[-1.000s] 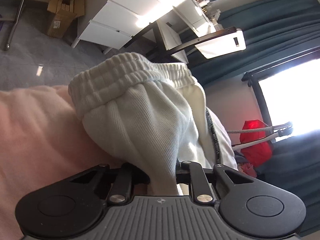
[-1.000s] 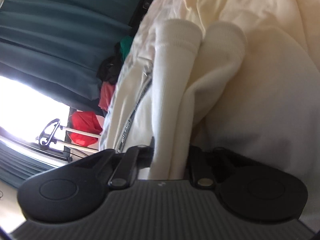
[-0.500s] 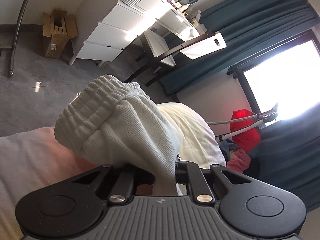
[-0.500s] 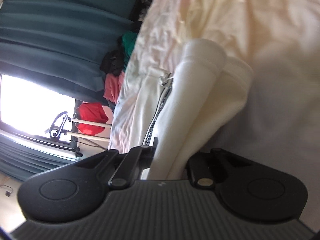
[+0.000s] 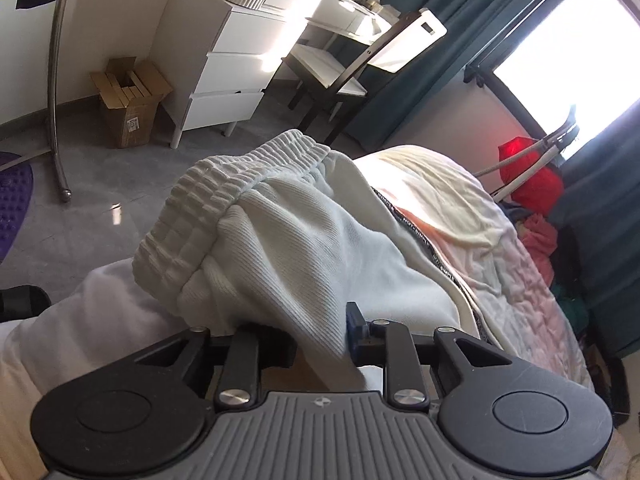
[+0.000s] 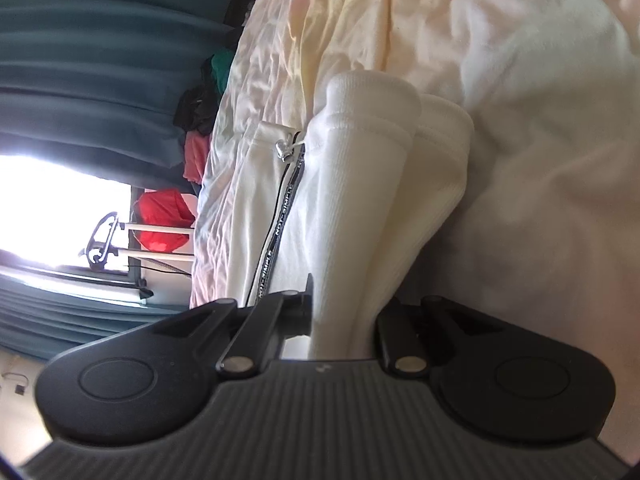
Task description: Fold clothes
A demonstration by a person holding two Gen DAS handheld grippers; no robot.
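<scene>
White ribbed sweatpants (image 5: 296,248) with an elastic waistband and a black lettered side stripe (image 5: 424,240) lie bunched over the bed. My left gripper (image 5: 320,340) is shut on the cloth just below the waistband, which folds over in front of it. My right gripper (image 6: 344,316) is shut on the two white cuffed leg ends (image 6: 384,168), which stand side by side; the stripe (image 6: 280,232) and a metal cord tip (image 6: 285,149) lie to their left. Fingertips of both grippers are hidden by cloth.
The bed (image 5: 500,240) has a crumpled pale pink and cream cover (image 6: 500,60). A white drawer unit (image 5: 236,72), a cardboard box (image 5: 128,100), a chair (image 5: 344,60) and a metal pole (image 5: 54,80) stand on the grey floor. Red bag (image 5: 532,172) and clothes pile by teal curtains.
The left gripper has lifted and tilted with the waistband, so more floor and furniture show. The right gripper has drawn back a little along the legs, keeping its hold.
</scene>
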